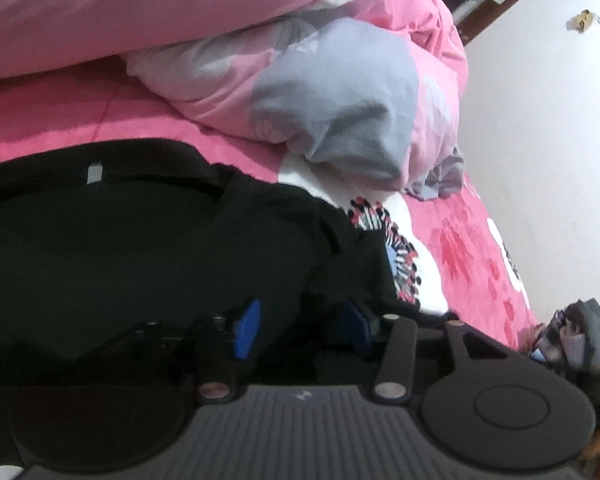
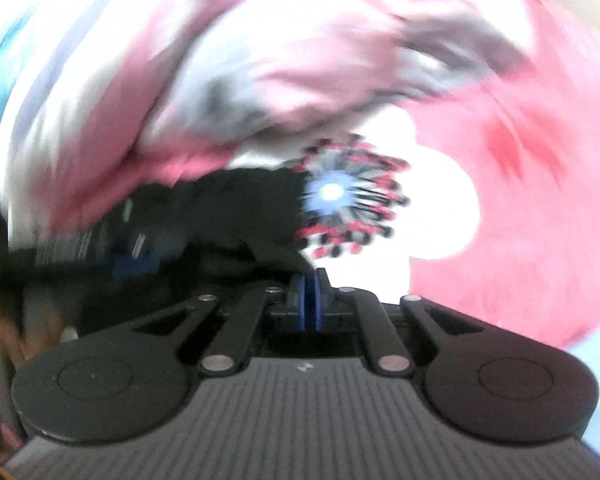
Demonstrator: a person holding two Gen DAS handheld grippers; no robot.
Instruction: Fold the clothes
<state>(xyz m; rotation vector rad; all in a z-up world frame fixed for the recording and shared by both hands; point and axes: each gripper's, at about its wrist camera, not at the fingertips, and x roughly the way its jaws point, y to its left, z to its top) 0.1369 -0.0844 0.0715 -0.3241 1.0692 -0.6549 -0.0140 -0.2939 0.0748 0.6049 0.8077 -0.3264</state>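
A black garment (image 1: 148, 256) lies on the pink bed sheet (image 1: 480, 248), with a small grey tag (image 1: 95, 173) near its top edge. My left gripper (image 1: 304, 332) is open, its blue pads (image 1: 247, 332) apart over a bunched part of the black cloth. In the blurred right wrist view the black garment (image 2: 236, 208) lies ahead and to the left. My right gripper (image 2: 309, 300) is shut, its blue pads (image 2: 319, 300) pressed together, with nothing visible between them.
A heaped pink, grey and white duvet (image 1: 300, 92) lies at the back of the bed, also in the right wrist view (image 2: 220, 60). A flower print (image 2: 348, 200) marks the sheet. A white wall (image 1: 548, 140) and a small cloth heap (image 1: 572, 336) are to the right.
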